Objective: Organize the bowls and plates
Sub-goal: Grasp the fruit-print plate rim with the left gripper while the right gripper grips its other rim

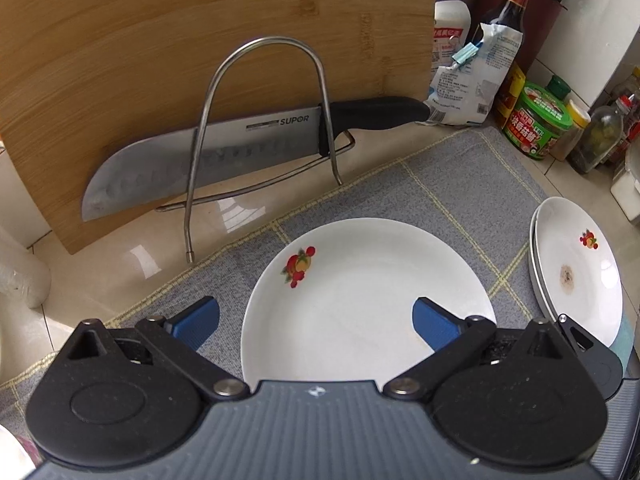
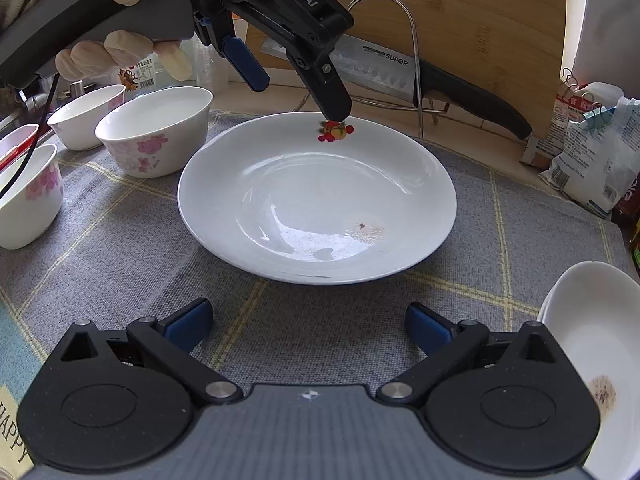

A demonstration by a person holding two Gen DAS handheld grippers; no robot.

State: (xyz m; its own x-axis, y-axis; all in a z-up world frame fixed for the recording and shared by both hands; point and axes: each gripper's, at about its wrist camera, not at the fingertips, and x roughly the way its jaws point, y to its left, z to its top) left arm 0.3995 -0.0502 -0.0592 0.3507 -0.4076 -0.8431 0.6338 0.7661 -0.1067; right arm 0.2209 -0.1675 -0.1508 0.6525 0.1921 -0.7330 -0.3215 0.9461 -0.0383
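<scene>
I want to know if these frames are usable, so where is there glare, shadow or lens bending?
Left wrist view: fisheye bows the cutting board edges, window glare on the counter. Right wrist view: sheen streaks and a small dark shadow on the plate, overexposed white patch top right, corners vignetted. Both views are sharp.

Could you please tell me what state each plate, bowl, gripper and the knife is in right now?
Lone plate: flat on the mat, small brown stain.
Stacked plates: top one stained.
Floral bowls: upright, empty.
Left gripper: open, over the lone plate's far rim.
Right gripper: open, holding nothing.
Knife: resting in the wire rack.
</scene>
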